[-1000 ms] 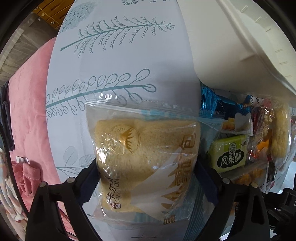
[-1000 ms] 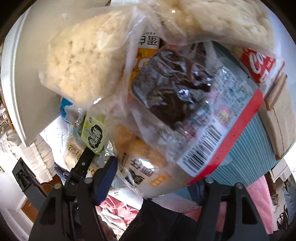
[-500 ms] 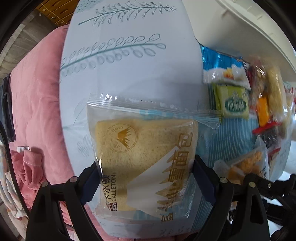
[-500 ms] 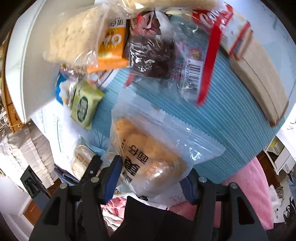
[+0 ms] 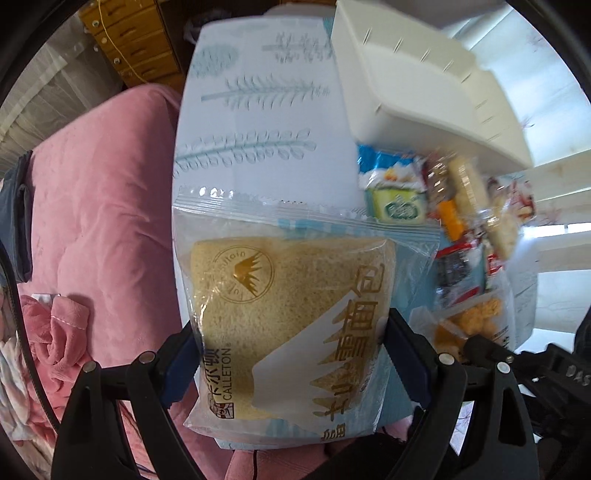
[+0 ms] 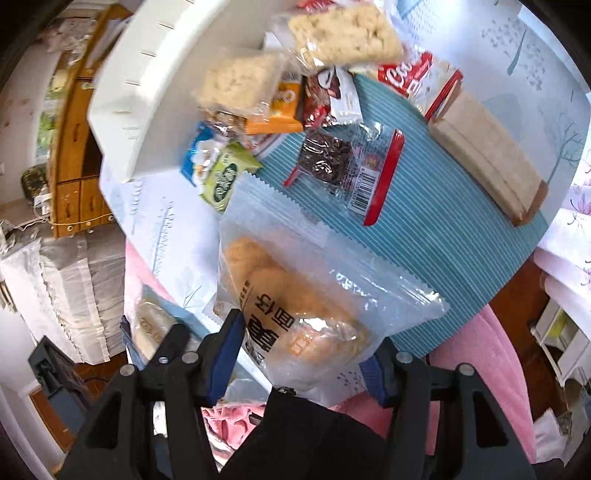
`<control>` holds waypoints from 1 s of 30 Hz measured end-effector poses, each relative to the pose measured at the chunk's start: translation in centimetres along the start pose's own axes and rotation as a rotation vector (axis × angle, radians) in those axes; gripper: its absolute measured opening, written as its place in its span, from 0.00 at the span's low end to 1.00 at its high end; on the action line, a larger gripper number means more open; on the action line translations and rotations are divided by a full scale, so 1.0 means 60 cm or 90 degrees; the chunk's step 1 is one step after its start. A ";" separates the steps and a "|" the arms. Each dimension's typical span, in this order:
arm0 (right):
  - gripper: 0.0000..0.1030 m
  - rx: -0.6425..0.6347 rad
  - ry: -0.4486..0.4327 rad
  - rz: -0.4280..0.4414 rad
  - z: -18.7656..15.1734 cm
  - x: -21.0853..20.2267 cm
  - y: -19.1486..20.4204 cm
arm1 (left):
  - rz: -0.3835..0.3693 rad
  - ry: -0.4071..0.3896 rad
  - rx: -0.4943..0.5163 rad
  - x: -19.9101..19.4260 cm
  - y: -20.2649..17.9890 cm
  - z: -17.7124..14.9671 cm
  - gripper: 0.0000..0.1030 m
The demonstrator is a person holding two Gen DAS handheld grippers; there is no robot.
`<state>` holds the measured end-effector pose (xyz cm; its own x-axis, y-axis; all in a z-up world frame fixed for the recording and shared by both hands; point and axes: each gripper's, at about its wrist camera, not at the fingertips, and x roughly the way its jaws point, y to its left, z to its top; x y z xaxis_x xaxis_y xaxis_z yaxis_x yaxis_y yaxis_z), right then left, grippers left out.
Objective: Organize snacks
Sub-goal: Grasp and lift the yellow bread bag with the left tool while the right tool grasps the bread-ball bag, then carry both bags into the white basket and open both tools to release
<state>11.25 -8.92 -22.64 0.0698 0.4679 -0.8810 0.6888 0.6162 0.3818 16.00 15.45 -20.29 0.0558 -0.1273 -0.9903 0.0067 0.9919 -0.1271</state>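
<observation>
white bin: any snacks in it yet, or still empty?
Cannot tell. The white bin shows only its outer wall and rim in both views; its inside is hidden. Loose snacks lie outside it on the striped mat.

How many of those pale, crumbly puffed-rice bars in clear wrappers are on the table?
2. One pale puffed-rice bar in a clear wrapper lies at the far end of the snack pile; the other sits just nearer, against the white plastic bin. More may be hidden underneath.
</observation>
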 end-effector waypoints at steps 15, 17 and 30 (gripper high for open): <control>0.56 -0.195 -0.108 0.054 -0.003 -0.119 0.060 | -0.019 -0.148 0.002 -0.184 -0.084 0.012 0.87; 0.55 -0.225 -0.130 0.064 0.003 -0.142 0.072 | -0.019 -0.163 -0.003 -0.200 -0.099 0.019 0.87; 0.45 -0.396 -0.243 0.058 0.082 -0.238 0.103 | -0.008 -0.211 -0.020 -0.221 -0.204 0.108 0.87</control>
<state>18.05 -14.88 -9.08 0.4321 0.3509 -0.8308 0.1397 0.8841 0.4460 21.67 5.01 -5.21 0.3772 -0.1268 -0.9174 -0.0215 0.9891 -0.1456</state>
